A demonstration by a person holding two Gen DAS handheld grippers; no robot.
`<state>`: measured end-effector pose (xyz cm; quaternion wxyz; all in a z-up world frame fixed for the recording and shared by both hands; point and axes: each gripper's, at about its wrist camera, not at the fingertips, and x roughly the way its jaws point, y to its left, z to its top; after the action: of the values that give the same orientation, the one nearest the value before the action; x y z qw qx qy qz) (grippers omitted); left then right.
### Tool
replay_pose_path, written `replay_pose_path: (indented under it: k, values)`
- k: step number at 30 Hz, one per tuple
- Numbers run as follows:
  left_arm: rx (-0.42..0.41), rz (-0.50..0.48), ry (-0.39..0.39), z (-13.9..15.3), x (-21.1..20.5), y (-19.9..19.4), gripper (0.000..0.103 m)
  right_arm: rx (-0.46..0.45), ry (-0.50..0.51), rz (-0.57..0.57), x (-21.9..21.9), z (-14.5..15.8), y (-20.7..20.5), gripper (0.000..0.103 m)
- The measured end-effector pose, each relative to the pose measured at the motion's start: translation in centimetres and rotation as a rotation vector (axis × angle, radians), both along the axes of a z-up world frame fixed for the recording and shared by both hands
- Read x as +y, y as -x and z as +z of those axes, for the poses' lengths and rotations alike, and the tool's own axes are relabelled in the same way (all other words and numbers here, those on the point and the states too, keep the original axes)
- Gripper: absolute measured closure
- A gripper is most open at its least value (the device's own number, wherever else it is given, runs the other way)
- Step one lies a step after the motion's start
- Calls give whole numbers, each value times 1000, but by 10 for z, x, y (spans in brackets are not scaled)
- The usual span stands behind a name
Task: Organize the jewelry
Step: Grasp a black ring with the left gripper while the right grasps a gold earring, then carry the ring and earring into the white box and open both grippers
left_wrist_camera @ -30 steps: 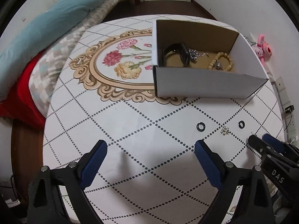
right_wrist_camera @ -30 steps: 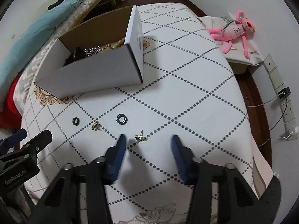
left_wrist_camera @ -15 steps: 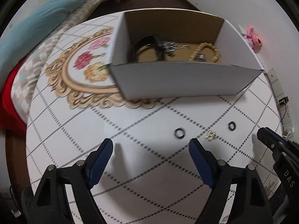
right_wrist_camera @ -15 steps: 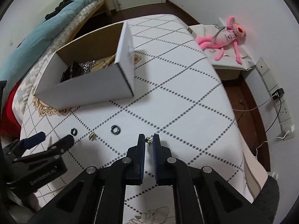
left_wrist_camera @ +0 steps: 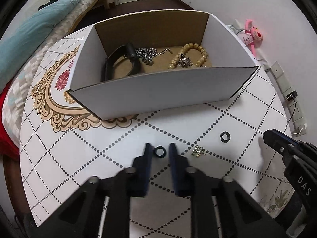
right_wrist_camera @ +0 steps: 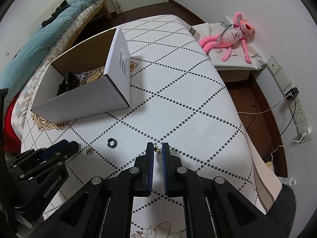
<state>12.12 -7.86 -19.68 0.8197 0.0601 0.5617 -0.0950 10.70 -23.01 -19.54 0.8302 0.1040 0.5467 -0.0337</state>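
The left gripper (left_wrist_camera: 160, 152), spread wide a second ago, is now closed around a black ring (left_wrist_camera: 159, 152) on the worktop (left_wrist_camera: 247, 117), while a small gold earring (right_wrist_camera: 158, 150) is pinched by the right gripper (right_wrist_camera: 158, 151), so both are judged ready for the box (left_wrist_camera: 150, 95).

In the left wrist view, the left gripper (left_wrist_camera: 160, 152) is smeared with motion blur, so whether its pads touch the black ring (left_wrist_camera: 159, 152) between them cannot be told. The box (left_wrist_camera: 158, 91) front wall hides the lower parts of the black strap (left_wrist_camera: 118, 63) and the bead bracelet (left_wrist_camera: 190, 56). The right gripper (left_wrist_camera: 266, 136) is cut off at the right edge. In the right wrist view, the gold piece (right_wrist_camera: 158, 150) between the pads is too small to identify
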Motion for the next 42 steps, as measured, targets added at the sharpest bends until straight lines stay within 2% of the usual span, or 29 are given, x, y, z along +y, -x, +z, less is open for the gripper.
replay_pose_path:
  k: [10, 13, 16, 19, 22, 28, 36, 37, 38, 39, 40, 41, 42]
  values:
    - [-9, 10, 38, 7, 10, 2, 93, -41, -23, 11, 4, 21, 2, 95]
    - [-25, 14, 79, 25, 16, 6, 93, -62, -48, 23, 7, 35, 0, 95]
    - [-59, 26, 142, 57, 24, 3, 93, -95, -91, 54, 13, 57, -9, 95]
    - [-73, 35, 220, 87, 32, -15, 93, -120, -134, 94, 23, 77, -31, 95]
    - [-63, 52, 264, 98, 40, -43, 93, -128, -149, 138, 34, 90, -63, 95]
    - [-10, 81, 243, 88, 52, -98, 93, -45, -148, 190, 47, 79, -128, 95]
    - [84, 124, 208, 78, 55, -129, 90, 95, -81, 238, 53, 53, -173, 94]
    - [89, 129, 198, 77, 56, -131, 86, 98, -74, 234, 52, 53, -173, 89]
    - [89, 133, 184, 77, 57, -132, 76, 99, -72, 232, 50, 53, -174, 85]
    - [85, 136, 176, 78, 59, -133, 68, 96, -73, 228, 49, 54, -174, 77]
    - [78, 146, 164, 79, 61, -133, 50, 90, -69, 223, 47, 56, -174, 71]
    - [62, 158, 155, 81, 64, -132, 39, 84, -70, 223, 46, 58, -174, 71]
    - [53, 165, 155, 82, 66, -132, 38, 81, -71, 219, 44, 60, -173, 70]
